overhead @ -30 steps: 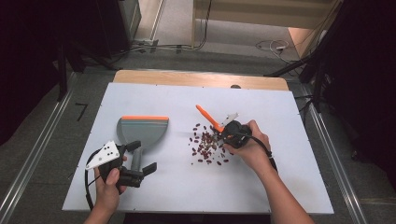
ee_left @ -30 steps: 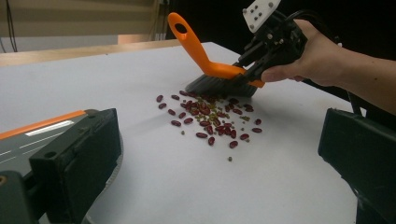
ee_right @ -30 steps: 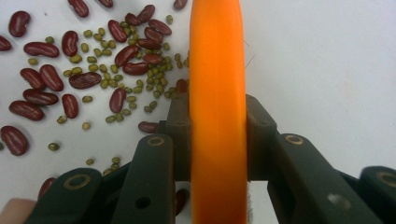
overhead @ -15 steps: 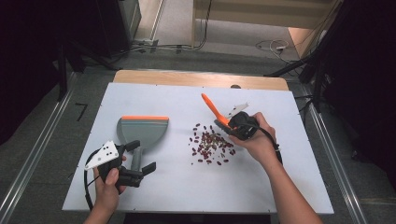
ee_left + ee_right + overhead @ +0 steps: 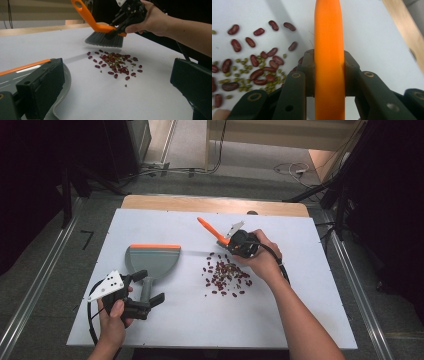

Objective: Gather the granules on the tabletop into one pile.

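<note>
The right gripper (image 5: pixel 235 242) has its jaws pinched hard on the orange handle of the brush (image 5: pixel 100 27) — the right gripper view shows the handle squeezed between both pads. The bristles hang just above the white table (image 5: pixel 310 320), at the far edge of the beans (image 5: pixel 227 275), not touching them as far as the left gripper view shows.

The beans sit in a loose pile near the table's middle, red ones mixed with tiny green ones. They look hard, light and round, so they'll probably roll and skitter if the brush hits them fast. Short, gentle strokes toward the dustpan (image 5: pixel 151 261) seem the safer bet.

The dustpan lies to the left of the pile, a bit apart from it, with its orange lip on the far side and its handle pointing at the person. The left gripper (image 5: pixel 145 299) sits around that handle with its jaws spread wide — not clamping anything yet. The handle is stiff plastic, likely light, so mid-handle is the obvious place to grab. The brush handle looks smooth, so it could twist in the grip under sideways load.
</note>
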The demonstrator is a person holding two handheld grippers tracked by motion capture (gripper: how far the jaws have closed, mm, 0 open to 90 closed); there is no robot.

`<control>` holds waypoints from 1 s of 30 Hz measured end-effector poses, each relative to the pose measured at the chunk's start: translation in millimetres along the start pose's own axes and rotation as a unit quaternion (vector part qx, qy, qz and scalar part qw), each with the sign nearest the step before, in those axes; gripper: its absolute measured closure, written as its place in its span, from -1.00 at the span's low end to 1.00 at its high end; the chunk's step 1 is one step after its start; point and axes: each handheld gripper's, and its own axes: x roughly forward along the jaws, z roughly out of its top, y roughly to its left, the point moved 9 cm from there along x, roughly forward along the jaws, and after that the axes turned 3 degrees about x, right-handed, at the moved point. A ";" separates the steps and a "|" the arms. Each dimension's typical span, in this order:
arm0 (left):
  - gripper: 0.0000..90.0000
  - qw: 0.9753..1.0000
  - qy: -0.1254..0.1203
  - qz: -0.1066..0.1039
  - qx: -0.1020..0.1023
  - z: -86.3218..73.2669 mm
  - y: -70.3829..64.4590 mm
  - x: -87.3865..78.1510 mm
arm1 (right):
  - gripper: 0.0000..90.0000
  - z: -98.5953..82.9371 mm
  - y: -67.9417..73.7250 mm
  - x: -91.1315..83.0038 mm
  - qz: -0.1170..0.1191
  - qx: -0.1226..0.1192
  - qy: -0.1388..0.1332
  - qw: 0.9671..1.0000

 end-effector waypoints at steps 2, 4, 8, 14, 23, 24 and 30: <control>-1.00 1.000 -0.001 -0.001 -0.002 -0.1 0.1 -0.1 | 0.53 0.9 0.8 5.6 -0.006 -0.013 0.002 1.000; -1.00 1.000 -0.002 -0.001 -0.004 -0.2 0.2 -0.1 | 0.53 1.2 4.5 11.0 0.007 -0.012 0.005 1.000; -1.00 1.000 -0.003 0.000 -0.005 0.0 1.2 -0.3 | 0.53 4.7 11.9 12.7 0.012 -0.015 0.004 1.000; -1.00 1.000 0.003 -0.001 -0.003 -1.4 0.1 2.4 | 0.53 4.9 21.0 12.3 0.020 -0.033 0.008 0.999; -1.00 1.000 0.000 -0.002 -0.004 -0.4 -1.4 2.1 | 0.52 -0.8 37.1 5.2 0.036 -0.062 0.002 0.997; -1.00 1.000 -0.001 -0.003 -0.004 0.0 -1.8 2.1 | 0.52 -2.1 38.0 4.4 0.040 -0.067 0.001 0.997; -1.00 1.000 0.000 -0.003 -0.003 0.0 -2.0 2.4 | 0.52 -5.4 45.0 -1.0 0.051 -0.074 0.001 0.996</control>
